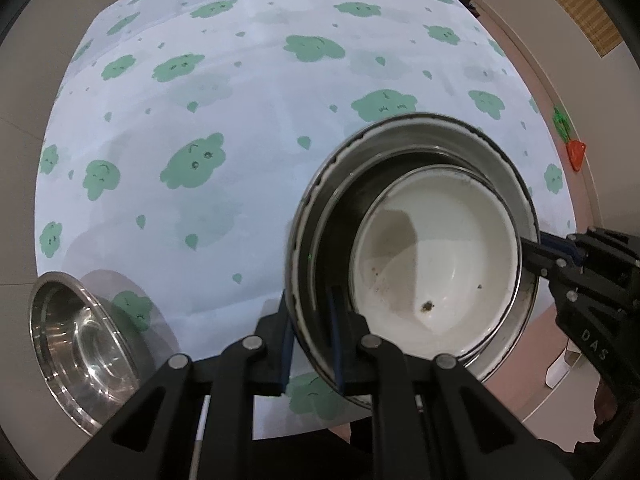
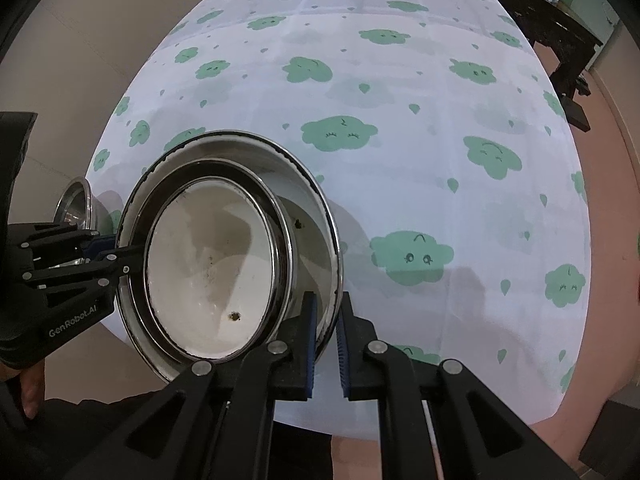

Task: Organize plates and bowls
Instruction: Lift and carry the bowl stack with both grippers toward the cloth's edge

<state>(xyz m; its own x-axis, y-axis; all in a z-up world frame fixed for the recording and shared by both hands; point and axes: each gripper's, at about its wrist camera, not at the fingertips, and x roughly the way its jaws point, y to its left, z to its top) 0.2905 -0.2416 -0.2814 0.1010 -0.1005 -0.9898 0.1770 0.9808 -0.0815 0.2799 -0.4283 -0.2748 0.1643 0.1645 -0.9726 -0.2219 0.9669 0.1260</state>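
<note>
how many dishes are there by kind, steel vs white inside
Steel-rimmed dishes with white inside: 2, the large outer dish and the small white bowl
Steel ring dish nested between them: 1
Plain steel bowl apart at the table edge: 1
Total: 4
</note>
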